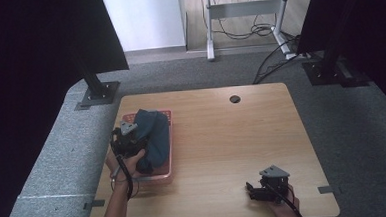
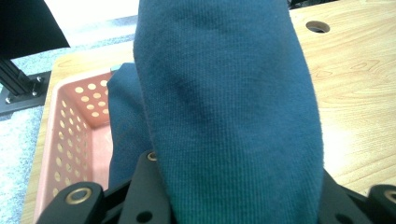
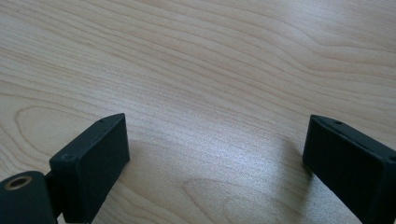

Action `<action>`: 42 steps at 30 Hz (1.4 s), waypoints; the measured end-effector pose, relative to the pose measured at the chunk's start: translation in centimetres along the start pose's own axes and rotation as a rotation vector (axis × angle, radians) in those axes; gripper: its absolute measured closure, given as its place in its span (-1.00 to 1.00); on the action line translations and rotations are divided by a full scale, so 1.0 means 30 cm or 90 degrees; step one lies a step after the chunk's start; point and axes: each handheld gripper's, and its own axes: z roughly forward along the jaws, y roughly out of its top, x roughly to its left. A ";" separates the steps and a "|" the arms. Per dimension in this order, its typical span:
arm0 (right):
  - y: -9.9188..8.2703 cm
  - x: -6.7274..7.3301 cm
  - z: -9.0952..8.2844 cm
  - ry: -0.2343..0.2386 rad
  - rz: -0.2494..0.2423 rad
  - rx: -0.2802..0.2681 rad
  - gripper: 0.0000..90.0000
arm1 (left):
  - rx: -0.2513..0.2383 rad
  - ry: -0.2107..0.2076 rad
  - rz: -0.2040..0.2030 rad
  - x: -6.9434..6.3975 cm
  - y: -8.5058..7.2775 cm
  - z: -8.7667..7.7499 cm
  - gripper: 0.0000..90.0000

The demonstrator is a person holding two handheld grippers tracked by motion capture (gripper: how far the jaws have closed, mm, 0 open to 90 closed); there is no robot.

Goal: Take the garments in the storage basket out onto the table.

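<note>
Jaws of the left gripper (image 1: 132, 136) are clamped on a thick fold of dark blue cloth (image 2: 224, 107); in the left gripper view the fabric rises from between them and bulges well past their tips. That gripper is held over a pink basket (image 1: 157, 178), a shallow plastic one with rows of round holes in its walls, standing on the left part of a wooden table (image 1: 233, 146). From the high view, the cloth lies bunched in and over the basket, its far end hanging across the far rim. Whether its lower part rests on the basket floor cannot be told, because the folds hide it.

Right gripper (image 1: 253, 191) rests low over the near right part of the table, well apart from the basket. Its jaws are spread wide with nothing between them but bare wood grain.

Judging by this, the work looks well along: the cloth is already at the basket and mostly within its outline. What seems left is to settle the bundle down inside, tuck in the end that overhangs the rim, and release the grip. The right gripper has no part in the job at present.

Beyond the table lie grey carpet, black stands and a white desk frame with cables.
</note>
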 end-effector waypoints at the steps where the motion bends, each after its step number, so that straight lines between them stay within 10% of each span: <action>1: 0.000 0.000 0.000 0.000 0.000 0.000 -0.85 | 0.000 0.001 0.000 -0.001 0.001 -0.001 0.49; 42: 0.000 0.000 0.000 0.001 0.001 0.000 -0.85 | -0.033 -0.009 0.023 -0.051 0.067 -0.047 0.49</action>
